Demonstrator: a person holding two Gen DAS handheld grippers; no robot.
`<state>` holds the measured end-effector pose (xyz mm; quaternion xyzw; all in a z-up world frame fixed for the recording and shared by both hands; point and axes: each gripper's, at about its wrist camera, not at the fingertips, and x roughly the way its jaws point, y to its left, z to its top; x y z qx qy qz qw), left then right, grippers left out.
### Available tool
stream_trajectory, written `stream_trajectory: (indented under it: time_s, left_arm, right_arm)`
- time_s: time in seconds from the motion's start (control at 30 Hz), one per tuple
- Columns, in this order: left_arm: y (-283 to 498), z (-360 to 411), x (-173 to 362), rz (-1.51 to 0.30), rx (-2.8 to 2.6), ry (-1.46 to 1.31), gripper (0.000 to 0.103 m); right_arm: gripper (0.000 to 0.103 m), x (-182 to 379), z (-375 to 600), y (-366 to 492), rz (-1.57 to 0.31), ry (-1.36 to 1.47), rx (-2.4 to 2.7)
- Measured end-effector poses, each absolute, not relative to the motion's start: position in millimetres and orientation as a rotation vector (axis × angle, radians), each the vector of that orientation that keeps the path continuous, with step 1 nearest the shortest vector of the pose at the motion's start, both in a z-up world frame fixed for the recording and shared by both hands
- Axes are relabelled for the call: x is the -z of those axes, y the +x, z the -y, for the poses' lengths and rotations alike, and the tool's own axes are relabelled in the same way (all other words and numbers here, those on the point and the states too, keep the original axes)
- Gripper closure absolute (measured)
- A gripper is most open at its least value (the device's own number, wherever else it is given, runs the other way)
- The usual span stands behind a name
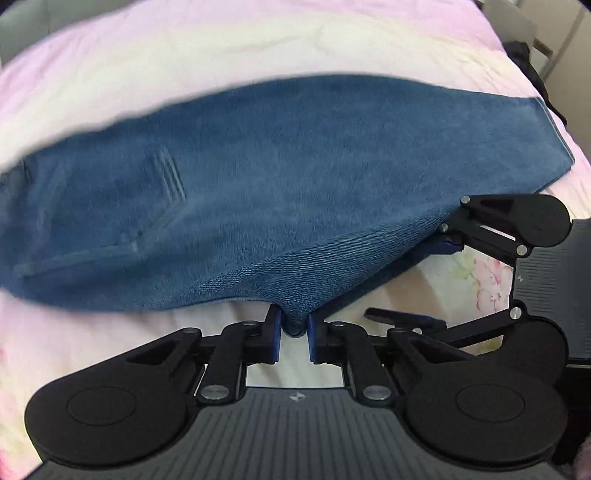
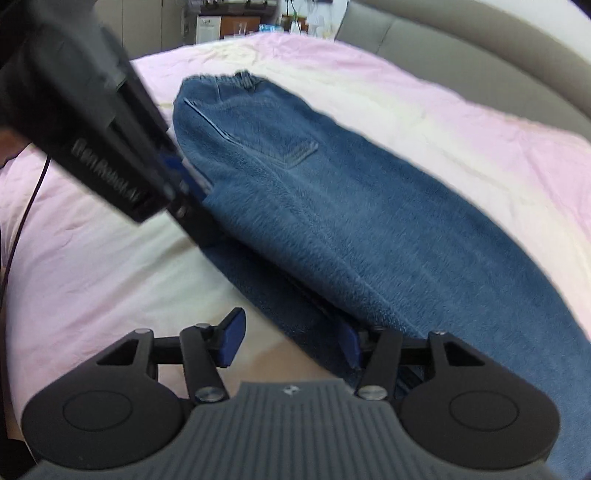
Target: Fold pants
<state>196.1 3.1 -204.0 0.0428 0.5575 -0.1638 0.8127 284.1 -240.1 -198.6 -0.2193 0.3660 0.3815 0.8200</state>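
Blue fleecy denim-look pants (image 1: 266, 177) are lying folded lengthwise on a bed covered by a pink and cream sheet (image 1: 184, 44), with a floral print showing at the near right in the left wrist view. Waistband end with the stitched back pocket (image 2: 297, 151) is sitting far from the right camera; in the left wrist view that pocket end is lying to the left and the hem end to the right.

Left gripper (image 1: 294, 334): black linkage, blue pads, fingers drawn narrow and pinching a small fold of the pants' near edge, the cloth bunching down between the pads. In the right wrist view the same tool (image 2: 177, 181) is reaching in from the upper left, its tip meeting the pants' left edge.

Right gripper (image 2: 291, 341): fingers standing wide apart. Left finger (image 2: 231, 338) is hovering over bare sheet, clear of the cloth. Right finger (image 2: 351, 343) is lying against the lower edge of the pants, with the upper layer draping over its linkage. Nothing is being clamped between them. In the left wrist view this gripper (image 1: 448, 245) is showing at right, one blue pad tucked under the fabric edge.

Grey upholstered headboard (image 2: 461, 44) is curving behind the bed; cluttered shelves (image 2: 240, 18) are standing beyond, too blurred to read.
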Motion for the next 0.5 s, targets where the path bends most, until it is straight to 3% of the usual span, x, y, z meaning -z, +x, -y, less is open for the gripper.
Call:
stream_trajectory:
  time_s: [0.2, 0.37, 0.5]
  left_arm:
    - [199, -22, 236, -1.261, 0.346, -0.068, 0.086]
    - [194, -40, 207, -1.257, 0.398, -0.010, 0.087]
    - [203, -72, 168, -1.122, 0.343, -0.008, 0.085]
  right_arm:
    - [0.056, 211, 246, 281, -0.829, -0.444, -0.813]
    - [0.057, 185, 267, 273, -0.885, -0.376, -0.836]
    - [0.067, 155, 287, 272, -0.872, -0.285, -0.848]
